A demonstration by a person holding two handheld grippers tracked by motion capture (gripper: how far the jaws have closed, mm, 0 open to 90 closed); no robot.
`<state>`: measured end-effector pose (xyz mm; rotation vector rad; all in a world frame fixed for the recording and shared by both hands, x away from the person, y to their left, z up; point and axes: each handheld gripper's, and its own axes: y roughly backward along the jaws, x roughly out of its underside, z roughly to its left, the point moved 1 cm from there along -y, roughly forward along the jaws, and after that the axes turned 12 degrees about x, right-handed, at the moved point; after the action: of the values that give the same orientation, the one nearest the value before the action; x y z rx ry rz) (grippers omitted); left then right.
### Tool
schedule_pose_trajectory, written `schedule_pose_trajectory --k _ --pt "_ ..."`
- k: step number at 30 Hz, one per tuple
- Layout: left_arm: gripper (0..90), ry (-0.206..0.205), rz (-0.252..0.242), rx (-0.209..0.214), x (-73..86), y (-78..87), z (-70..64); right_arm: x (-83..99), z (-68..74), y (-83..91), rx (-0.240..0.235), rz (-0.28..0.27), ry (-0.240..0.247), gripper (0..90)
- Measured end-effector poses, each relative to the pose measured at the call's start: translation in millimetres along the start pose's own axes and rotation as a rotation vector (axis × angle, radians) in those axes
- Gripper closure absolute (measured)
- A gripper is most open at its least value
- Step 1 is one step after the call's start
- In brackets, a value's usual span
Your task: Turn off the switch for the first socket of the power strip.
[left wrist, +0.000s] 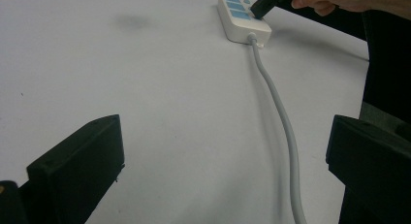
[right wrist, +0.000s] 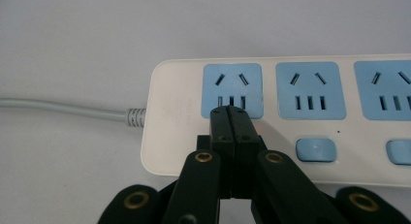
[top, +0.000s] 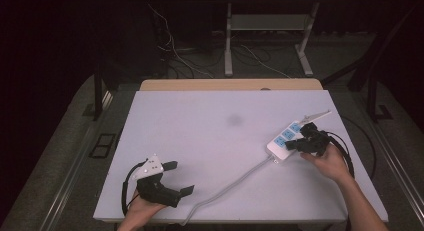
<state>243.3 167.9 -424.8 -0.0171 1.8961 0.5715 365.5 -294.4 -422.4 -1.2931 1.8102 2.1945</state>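
Observation:
A white power strip (top: pixel 283 139) with blue sockets lies at the table's right side, and its grey cable (top: pixel 235 181) runs toward the front edge. My right gripper (top: pixel 291 144) is shut, its joined tips (right wrist: pixel 231 113) resting on the strip (right wrist: pixel 179 112) just below the first socket (right wrist: pixel 232 88) at the cable end. Blue buttons (right wrist: pixel 315 150) sit below the other sockets. My left gripper (top: pixel 181 177) is open near the front left, with nothing between its wide-apart jaws (left wrist: pixel 223 151). It looks toward the strip (left wrist: pixel 240 20) and along the cable (left wrist: pixel 278 107).
The white table board (top: pixel 200 136) has a faint dark smudge (top: pixel 234 120) near its middle. A thin white piece (top: pixel 316 114) lies just beyond the strip. Cables and table legs (top: pixel 229 41) stand on the floor behind.

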Motion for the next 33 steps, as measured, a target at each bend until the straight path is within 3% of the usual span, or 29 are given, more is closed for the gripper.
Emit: schedule_pose_trajectory --k 14,33 --pt "0.0 0.0 0.0 -0.001 0.0 0.2 -0.3 0.2 1.7 -0.6 0.015 0.001 0.017 90.0" --pt "0.0 0.004 0.002 -0.003 0.6 0.1 0.6 -2.4 1.5 0.0 0.013 0.017 0.004 90.0"
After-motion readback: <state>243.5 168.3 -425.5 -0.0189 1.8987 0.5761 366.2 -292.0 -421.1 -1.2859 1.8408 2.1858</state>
